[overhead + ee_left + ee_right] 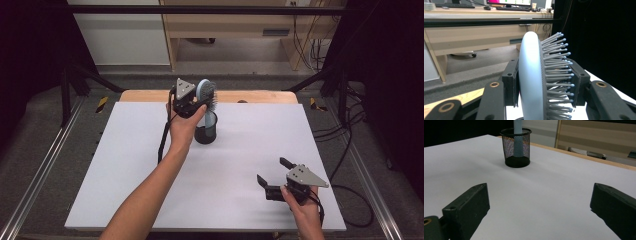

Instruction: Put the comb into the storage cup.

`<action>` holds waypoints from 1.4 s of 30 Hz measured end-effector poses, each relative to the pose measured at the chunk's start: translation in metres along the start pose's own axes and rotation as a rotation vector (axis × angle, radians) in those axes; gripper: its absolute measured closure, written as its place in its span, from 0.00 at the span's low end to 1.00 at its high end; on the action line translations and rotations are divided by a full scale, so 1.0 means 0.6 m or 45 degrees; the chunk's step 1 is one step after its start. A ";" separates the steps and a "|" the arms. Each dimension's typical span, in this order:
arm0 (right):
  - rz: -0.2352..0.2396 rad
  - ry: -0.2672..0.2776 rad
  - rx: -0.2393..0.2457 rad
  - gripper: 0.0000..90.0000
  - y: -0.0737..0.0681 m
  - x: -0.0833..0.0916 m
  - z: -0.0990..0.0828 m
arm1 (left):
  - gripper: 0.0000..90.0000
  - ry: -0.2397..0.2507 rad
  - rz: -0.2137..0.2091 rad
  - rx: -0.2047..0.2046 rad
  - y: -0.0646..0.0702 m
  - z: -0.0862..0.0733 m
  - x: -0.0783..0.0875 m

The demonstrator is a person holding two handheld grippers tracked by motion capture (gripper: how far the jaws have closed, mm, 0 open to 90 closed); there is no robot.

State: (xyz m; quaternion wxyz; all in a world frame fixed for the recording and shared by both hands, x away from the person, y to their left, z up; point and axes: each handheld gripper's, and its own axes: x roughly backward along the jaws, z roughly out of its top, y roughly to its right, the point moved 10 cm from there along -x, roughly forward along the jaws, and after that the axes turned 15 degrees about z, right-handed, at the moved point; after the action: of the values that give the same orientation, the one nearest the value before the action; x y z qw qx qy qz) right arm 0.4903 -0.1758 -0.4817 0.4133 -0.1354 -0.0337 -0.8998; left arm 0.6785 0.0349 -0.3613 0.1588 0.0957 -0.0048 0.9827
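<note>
A pale blue hairbrush (205, 90) stands upright, its handle (517, 137) down inside a black mesh cup (206, 129) at the back middle of the white table top (125, 175). My left gripper (200, 102) is shut on the brush head (531, 75), one pad against the smooth back and the other against the bristle tips. In the right gripper view the cup (516, 147) sits ahead on the white surface. My right gripper (272, 170) rests near the front right, open, nothing between its jaws (539, 205).
A wooden strip (250, 96) borders the far edge of the table. Metal rails (40, 175) run along both sides, and cables (350, 150) lie on the floor at the right. A wooden desk (474, 35) stands beyond.
</note>
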 end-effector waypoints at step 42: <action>0.010 -0.010 0.007 0.03 -0.005 -0.003 -0.002 | 0.57 -0.009 0.022 0.024 -0.010 -0.033 -0.004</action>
State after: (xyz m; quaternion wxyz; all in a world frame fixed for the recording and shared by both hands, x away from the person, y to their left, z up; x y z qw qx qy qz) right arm 0.4889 -0.1724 -0.4833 0.4170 -0.1382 -0.0372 -0.8976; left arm 0.6788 0.0405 -0.3814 0.1495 0.1007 0.0033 0.9836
